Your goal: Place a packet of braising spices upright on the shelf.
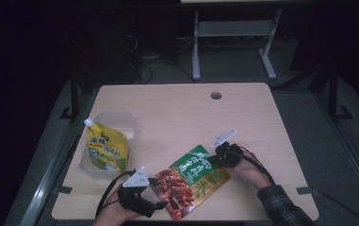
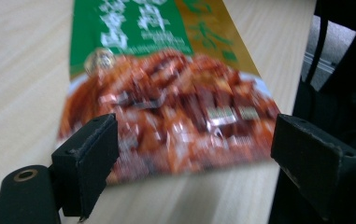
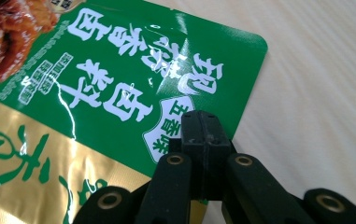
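Observation:
A flat food packet [image 1: 191, 181], green and gold with a picture of red meat, lies on the wooden table [image 1: 177, 113] near its front edge. My left gripper [image 1: 160, 205] stands open at the packet's near end. In the left gripper view the two black jaws of my left gripper [image 2: 196, 126] stand wide apart on either side of the packet [image 2: 166, 84], not pressing it. My right gripper [image 1: 215, 157] is at the packet's far green corner. In the right gripper view its jaws are pressed together, and my right gripper [image 3: 201, 121] sits over the packet's green edge [image 3: 119, 93]. Nothing shows between them.
A yellow spouted pouch [image 1: 106, 148] leans in a clear plastic container [image 1: 116, 120] at the table's left side. A round cable hole [image 1: 216, 95] sits near the far edge. Beyond the table stand a desk frame and cables on the floor.

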